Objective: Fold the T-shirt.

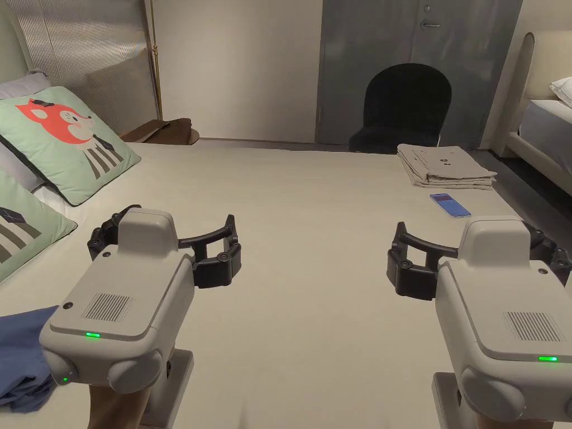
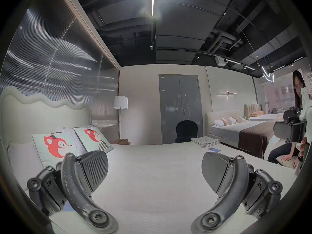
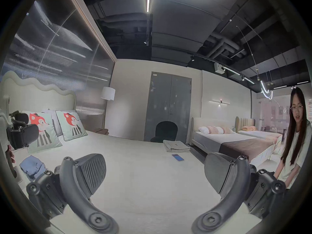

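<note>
**Inspector A:** Head view. Left claw and right claw hover over the bed, jaws apart, nothing held. The blue T-shirt lies crumpled at the near left edge, beside and behind the left claw. Risk?

**Inspector B:** A grab at that heap may catch several layers at once, and the shirt would lift as a bundle rather than spread. It also sits close to the bed's edge; a careless pull could drag it off.

**Inspector A:** Left gripper view. The left claw stands wide, empty, over bare sheet. Fox pillows lie to its left; a folded beige stack and a phone rest far across.

**Inspector B:** None obstructs. The pillows do crowd the left side, limiting room to spread the shirt there.

**Inspector A:** Right gripper view. The right claw gapes, empty. The shirt lies well to its left; a seated person is at the right.

**Inspector B:** The centre is free. The right claw must cross to reach the shirt.
</note>
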The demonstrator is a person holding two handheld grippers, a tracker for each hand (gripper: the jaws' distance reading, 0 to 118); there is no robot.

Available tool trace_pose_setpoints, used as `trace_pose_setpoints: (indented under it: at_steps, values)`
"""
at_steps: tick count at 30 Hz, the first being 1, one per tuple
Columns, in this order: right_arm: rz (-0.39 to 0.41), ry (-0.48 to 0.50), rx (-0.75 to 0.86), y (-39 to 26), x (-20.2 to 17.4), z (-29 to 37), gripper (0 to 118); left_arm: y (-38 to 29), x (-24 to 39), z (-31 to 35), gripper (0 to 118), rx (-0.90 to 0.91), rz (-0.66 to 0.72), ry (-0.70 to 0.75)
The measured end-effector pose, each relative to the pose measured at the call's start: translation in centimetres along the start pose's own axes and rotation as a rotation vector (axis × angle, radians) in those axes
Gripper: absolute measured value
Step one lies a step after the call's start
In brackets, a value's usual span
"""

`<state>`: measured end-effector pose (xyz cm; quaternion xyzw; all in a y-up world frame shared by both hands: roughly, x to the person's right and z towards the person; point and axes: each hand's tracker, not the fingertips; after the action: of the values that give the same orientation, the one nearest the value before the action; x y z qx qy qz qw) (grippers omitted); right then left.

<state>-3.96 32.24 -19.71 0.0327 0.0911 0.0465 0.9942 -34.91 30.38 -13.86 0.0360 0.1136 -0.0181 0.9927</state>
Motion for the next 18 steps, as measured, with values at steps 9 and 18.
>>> trace_pose_setpoints:
  at_steps: [9, 18]
  values:
    - [-0.002, 0.004, 0.005, 0.17, -0.10, 0.20, 114, 0.22, -0.05, 0.19, 111, 0.010, -0.017, 0.001]
    - [0.002, 0.005, 0.007, 0.21, -0.14, 0.20, 114, 0.29, 0.00, 0.14, 111, 0.014, -0.032, -0.003]
